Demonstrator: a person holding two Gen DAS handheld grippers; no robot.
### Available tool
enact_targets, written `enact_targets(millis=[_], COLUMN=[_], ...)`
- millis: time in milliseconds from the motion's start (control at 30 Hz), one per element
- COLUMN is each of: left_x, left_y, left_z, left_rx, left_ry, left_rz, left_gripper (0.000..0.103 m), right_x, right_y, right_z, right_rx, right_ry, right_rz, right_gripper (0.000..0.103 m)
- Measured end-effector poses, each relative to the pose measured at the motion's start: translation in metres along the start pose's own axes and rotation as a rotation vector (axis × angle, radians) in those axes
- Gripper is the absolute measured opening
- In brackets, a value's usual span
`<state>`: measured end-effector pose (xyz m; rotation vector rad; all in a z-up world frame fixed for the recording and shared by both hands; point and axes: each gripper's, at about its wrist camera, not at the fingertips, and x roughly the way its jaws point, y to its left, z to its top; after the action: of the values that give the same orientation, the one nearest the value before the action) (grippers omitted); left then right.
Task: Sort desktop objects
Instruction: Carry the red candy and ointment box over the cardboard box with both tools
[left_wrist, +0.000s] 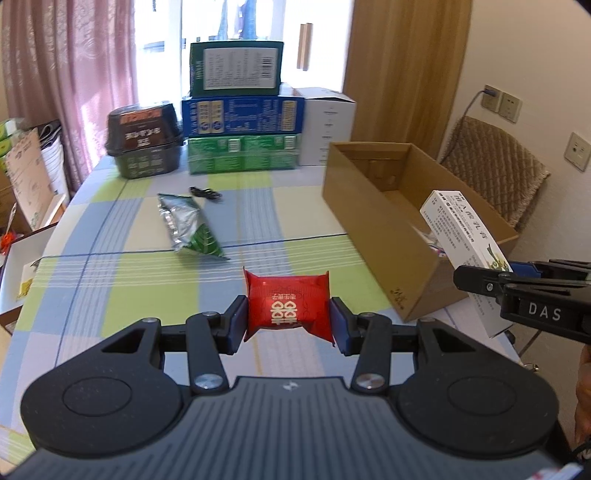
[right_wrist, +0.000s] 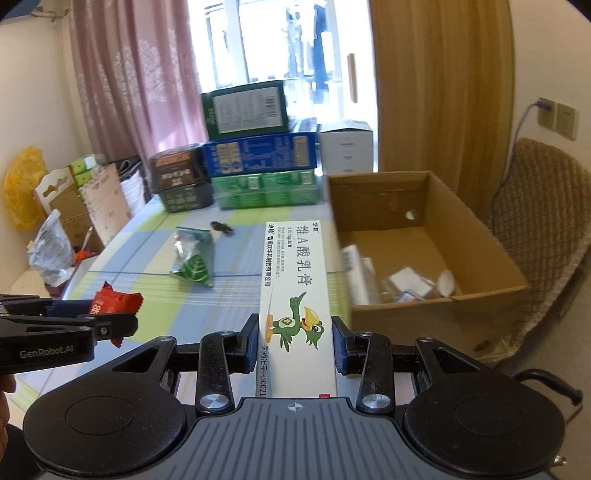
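My left gripper (left_wrist: 288, 326) is shut on a red foil packet (left_wrist: 289, 304), held above the checked tablecloth; the same packet (right_wrist: 110, 301) shows at the left of the right wrist view. My right gripper (right_wrist: 294, 345) is shut on a long white medicine box (right_wrist: 293, 295) with a green bird on it. In the left wrist view that box (left_wrist: 463, 236) hangs by the near right corner of the open cardboard box (left_wrist: 373, 229). A green and silver snack bag (left_wrist: 190, 229) lies flat on the table, and a small black clip (left_wrist: 205, 192) lies behind it.
The cardboard box (right_wrist: 417, 314) holds several small white items. Stacked green, blue and green cartons (left_wrist: 242, 110), a white carton (left_wrist: 327, 125) and dark food tubs (left_wrist: 144, 142) line the table's far edge. A padded chair (right_wrist: 543, 229) stands at the right. Bags and boxes crowd the floor (right_wrist: 55, 221) at the left.
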<state>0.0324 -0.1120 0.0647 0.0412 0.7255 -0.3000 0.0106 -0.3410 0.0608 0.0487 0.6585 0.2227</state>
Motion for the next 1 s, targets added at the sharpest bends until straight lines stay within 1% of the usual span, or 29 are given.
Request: enact_targets(millis=[233,467,1000], left_x=[0.008,0.016,0.045], left_y=[-0.027,-0.05,-0.102], left_z=[0.012,0.022,0.041], left_rx=[0.033,0.061,0.128], left_ry=[-0.004,-0.004,0.011], left_rz=[-0.039,-0.068,-0.122], left_gripper=[0.041,0.041,0.041], right_x=[-0.008,-0.011,-0.002], right_y=[-0.026,-0.049,-0.098], right_z=[0.0,0.0,0.009], right_rx=[0.027,0.041,0.07], right_ry=[-0.009,-0.017,-0.019], right_rz=[-0.04,-0.061,-0.104], right_gripper=[0.036,0.036,0.036])
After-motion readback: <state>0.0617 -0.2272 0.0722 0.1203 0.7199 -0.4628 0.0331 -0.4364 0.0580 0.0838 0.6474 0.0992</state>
